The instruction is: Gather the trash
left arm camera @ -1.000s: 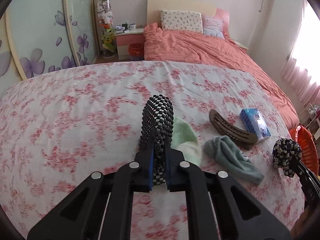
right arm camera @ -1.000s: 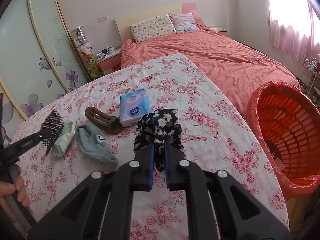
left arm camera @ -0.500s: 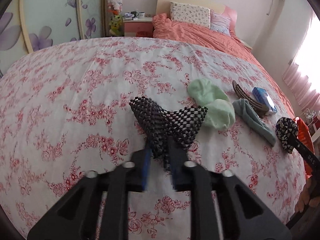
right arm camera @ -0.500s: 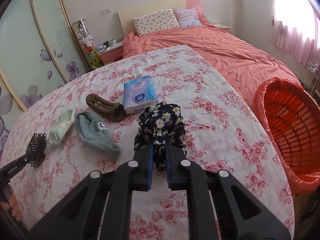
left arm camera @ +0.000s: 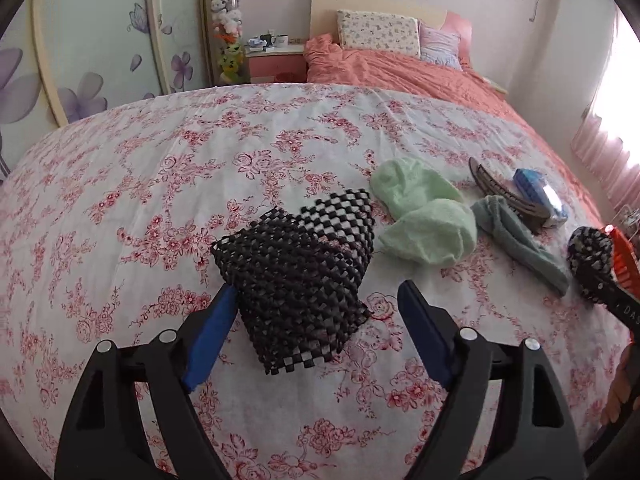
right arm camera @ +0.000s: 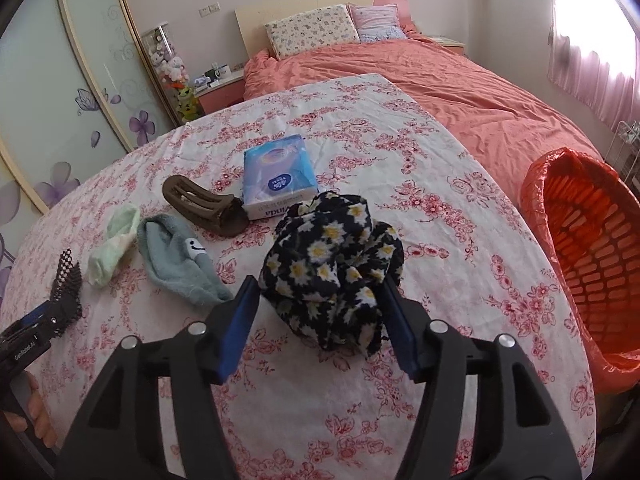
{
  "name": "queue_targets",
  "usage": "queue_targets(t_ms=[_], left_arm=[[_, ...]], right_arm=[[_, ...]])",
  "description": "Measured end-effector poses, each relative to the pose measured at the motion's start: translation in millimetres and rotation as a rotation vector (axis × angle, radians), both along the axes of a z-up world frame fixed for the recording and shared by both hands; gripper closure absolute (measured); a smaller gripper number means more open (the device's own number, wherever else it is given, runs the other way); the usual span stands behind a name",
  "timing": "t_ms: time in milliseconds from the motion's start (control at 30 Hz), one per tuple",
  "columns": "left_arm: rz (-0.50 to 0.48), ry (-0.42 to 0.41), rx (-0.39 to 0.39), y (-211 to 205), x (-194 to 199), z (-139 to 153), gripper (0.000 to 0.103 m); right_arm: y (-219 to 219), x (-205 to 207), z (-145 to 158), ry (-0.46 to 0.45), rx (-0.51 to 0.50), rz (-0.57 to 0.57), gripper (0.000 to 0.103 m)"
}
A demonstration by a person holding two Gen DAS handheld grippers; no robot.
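The left half of the tabletop (left arm camera: 120, 208) lies bare and gives free room. On the right half, the green sock (left arm camera: 424, 216), grey sock (right arm camera: 176, 264), brown clip (right arm camera: 204, 204) and tissue pack (right arm camera: 276, 176) stand close together and block the way.

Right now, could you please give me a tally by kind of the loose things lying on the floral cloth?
Socks: 2, the green sock and the grey-blue sock
Mesh pieces: 1, the black mesh
Floral fabric bundles: 1, the daisy-print bundle
Hair clips: 1, the brown hair clip
Tissue packs: 1, the blue tissue pack
Total: 6
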State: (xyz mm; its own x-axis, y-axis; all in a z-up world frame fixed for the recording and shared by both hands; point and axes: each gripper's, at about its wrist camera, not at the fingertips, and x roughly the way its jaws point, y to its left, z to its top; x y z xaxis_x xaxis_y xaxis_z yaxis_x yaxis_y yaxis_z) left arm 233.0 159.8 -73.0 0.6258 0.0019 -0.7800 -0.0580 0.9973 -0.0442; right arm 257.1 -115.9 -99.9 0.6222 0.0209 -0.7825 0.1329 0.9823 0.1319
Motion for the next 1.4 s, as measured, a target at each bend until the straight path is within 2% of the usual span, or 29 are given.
queue_targets(t_ms=[67,267,600,900,1400], left_arm=[[0.019,0.009,0.02,1,4,-2,0.022],[0.085,0.022,0.016,15,14,-7,0.022],[0.082,0.025,0.035,14,14,-8,0.021],[0.098,0.031,0.034,17,16,-10,0.017],[0.114,0.036,0.029,20,15,-10,0.013]], right_arm=[[1,3,-1,0.002,-0.019,-0.005,0.043],[3,11,-3,0.014,-0.064,-0.009,0.042],[12,15,-7,0.04,-0.124,-0.002,0.039],[14,16,-8,0.046,-0.128,0.013,0.032],[12,15,-8,0.045,-0.123,0.014,0.03]])
